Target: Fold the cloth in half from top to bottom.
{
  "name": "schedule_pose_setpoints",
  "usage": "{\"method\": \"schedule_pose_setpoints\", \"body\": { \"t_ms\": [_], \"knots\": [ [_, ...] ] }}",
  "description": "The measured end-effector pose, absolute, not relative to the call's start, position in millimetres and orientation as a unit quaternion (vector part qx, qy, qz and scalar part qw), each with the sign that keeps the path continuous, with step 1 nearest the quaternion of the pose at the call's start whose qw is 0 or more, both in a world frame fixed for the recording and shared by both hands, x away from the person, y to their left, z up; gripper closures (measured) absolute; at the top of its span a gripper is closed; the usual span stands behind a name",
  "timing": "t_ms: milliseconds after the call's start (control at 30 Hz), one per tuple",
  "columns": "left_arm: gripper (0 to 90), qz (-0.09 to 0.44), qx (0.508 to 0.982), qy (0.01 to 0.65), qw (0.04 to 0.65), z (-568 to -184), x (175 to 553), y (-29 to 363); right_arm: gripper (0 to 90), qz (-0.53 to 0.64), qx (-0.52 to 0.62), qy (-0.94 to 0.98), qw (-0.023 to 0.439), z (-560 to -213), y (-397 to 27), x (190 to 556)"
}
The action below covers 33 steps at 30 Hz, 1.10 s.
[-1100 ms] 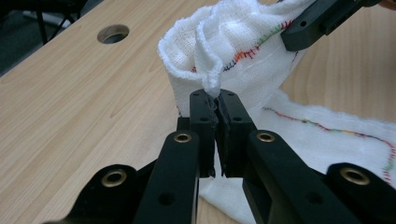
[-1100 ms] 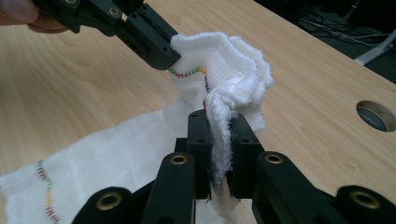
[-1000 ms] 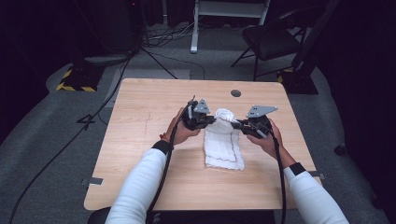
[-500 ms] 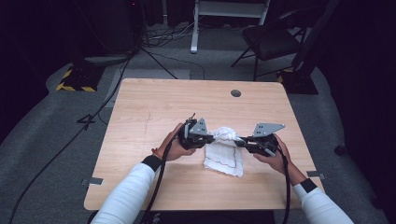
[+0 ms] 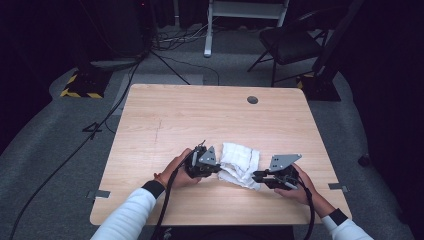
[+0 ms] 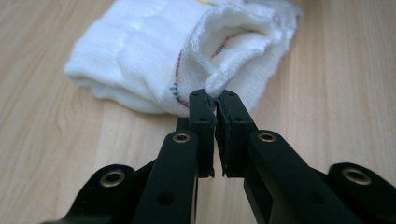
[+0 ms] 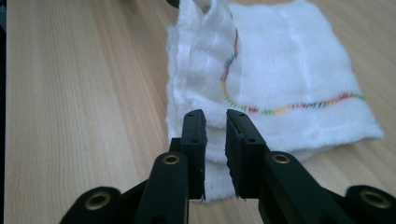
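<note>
One wooden table (image 5: 165,120) stood in the middle. One white cloth (image 5: 241,162) lay on it toward six o'clock. Two grippers worked there, the left gripper (image 5: 218,169) at seven o'clock and the right gripper (image 5: 256,176) at five. One chair (image 5: 292,42) stood at one o'clock.

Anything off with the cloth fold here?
Fold looks untidy: the white cloth lies bunched and skewed, layers misaligned. The left hand-held gripper pinches one corner; the right hand-held gripper has just been opening, nothing pinched between its pads.
</note>
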State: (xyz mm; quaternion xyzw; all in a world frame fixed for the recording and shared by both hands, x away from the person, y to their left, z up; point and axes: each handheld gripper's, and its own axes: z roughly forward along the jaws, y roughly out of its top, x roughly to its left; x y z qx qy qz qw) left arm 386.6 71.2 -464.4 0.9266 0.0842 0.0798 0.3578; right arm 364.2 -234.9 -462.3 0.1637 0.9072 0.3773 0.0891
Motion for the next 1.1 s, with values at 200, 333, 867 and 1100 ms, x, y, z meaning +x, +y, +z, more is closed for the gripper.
{"method": "schedule_pose_setpoints", "body": {
  "t_ms": [200, 333, 867, 1100],
  "knots": [
    [77.6, 0.078, 0.925, 0.084, 0.363, -461, 371, 78, 64.9, 0.385, 0.189, 0.896, 0.117, -458, -236, 363],
    [63.4, 0.105, 0.915, 0.120, 0.370, -458, 376, 81, 55.9, 0.381, 0.197, 0.894, 0.129, -456, -230, 366],
    [43.7, 0.086, 0.903, 0.168, 0.387, -466, 421, 40, 41.9, 0.348, 0.233, 0.899, 0.127, -472, -209, 382],
    [53.2, 0.059, 0.924, 0.118, 0.359, -477, 388, 37, 41.5, 0.337, 0.227, 0.906, 0.122, -481, -218, 372]
  ]
}}
